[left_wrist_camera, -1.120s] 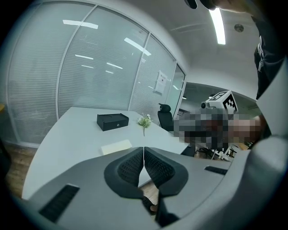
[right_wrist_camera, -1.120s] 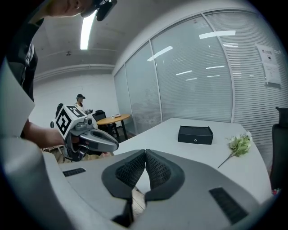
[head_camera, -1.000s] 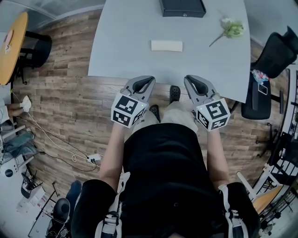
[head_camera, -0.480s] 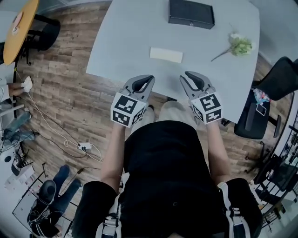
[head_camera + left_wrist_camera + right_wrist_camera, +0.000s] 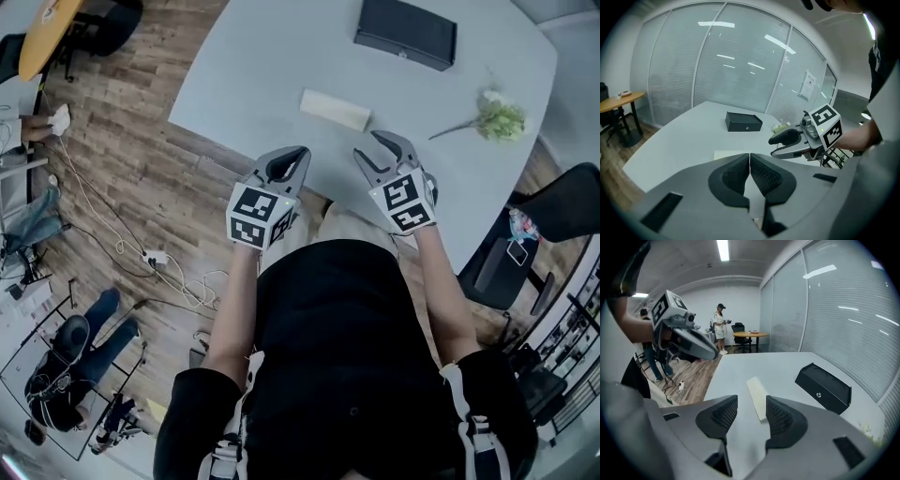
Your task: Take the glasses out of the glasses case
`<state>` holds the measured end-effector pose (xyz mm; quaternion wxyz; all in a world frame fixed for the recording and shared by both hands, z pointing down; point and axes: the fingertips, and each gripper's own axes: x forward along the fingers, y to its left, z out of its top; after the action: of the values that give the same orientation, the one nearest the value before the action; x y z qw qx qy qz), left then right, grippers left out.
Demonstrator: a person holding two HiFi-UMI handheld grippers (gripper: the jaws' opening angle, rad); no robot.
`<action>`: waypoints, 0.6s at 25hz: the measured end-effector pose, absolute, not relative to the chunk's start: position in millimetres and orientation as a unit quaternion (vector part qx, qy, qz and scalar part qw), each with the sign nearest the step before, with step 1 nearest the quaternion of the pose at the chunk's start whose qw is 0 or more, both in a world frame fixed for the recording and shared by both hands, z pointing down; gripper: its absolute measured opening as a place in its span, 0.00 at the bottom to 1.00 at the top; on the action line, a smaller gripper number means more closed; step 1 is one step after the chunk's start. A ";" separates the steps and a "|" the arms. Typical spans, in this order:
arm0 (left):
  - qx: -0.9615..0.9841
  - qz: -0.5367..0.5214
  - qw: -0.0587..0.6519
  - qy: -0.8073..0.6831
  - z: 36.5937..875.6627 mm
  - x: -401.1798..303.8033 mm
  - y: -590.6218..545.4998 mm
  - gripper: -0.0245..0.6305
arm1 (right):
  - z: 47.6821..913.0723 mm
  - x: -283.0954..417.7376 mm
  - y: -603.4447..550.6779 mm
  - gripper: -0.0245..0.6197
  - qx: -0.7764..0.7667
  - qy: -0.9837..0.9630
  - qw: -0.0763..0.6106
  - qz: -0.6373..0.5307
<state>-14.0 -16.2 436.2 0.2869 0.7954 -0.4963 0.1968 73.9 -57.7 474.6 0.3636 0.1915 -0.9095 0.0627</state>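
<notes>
A black box-shaped case [image 5: 405,33] with a small silver clasp lies at the far side of the pale grey table [image 5: 253,66]; it also shows as the case [image 5: 743,122] and the case [image 5: 823,387]. A flat white oblong [image 5: 335,109] lies nearer me. My left gripper [image 5: 300,153] hovers at the table's near edge, jaws shut with nothing between them [image 5: 749,161]. My right gripper [image 5: 372,147] hangs over the near edge too; its jaws are opening and hold nothing [image 5: 751,408]. The white oblong [image 5: 757,397] lies on the table beyond their gap.
A sprig of pale green flowers [image 5: 495,119] lies on the table's right side. Black office chairs [image 5: 562,202] stand to the right. Cables [image 5: 122,248] trail over the wooden floor at left. A round wooden table [image 5: 750,335] and a standing person [image 5: 720,329] are far off.
Both grippers have moved forward and down, from over the floor to the table's near edge. The right gripper's jaws have spread apart. The left gripper's jaws show no change in the head view.
</notes>
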 end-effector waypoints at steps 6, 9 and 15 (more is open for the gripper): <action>0.766 0.197 0.311 -0.526 460.9 -14.1 -19.0 0.07 | 504.0 69.2 -67.9 0.42 0.157 -0.901 0.405 0.000; 0.762 0.204 0.322 -0.524 473.7 -13.9 -19.6 0.07 | 517.2 65.5 -70.9 0.44 0.151 -0.893 0.424 -0.022; 0.763 0.217 0.331 -0.512 499.0 -18.9 -31.1 0.07 | 541.4 57.4 -83.3 0.45 0.156 -0.874 0.457 -0.054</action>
<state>-18.9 -31.1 499.0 0.3310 0.7627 -0.5115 0.2169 57.4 -83.3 541.4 0.4566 0.1559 -0.8742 -0.0539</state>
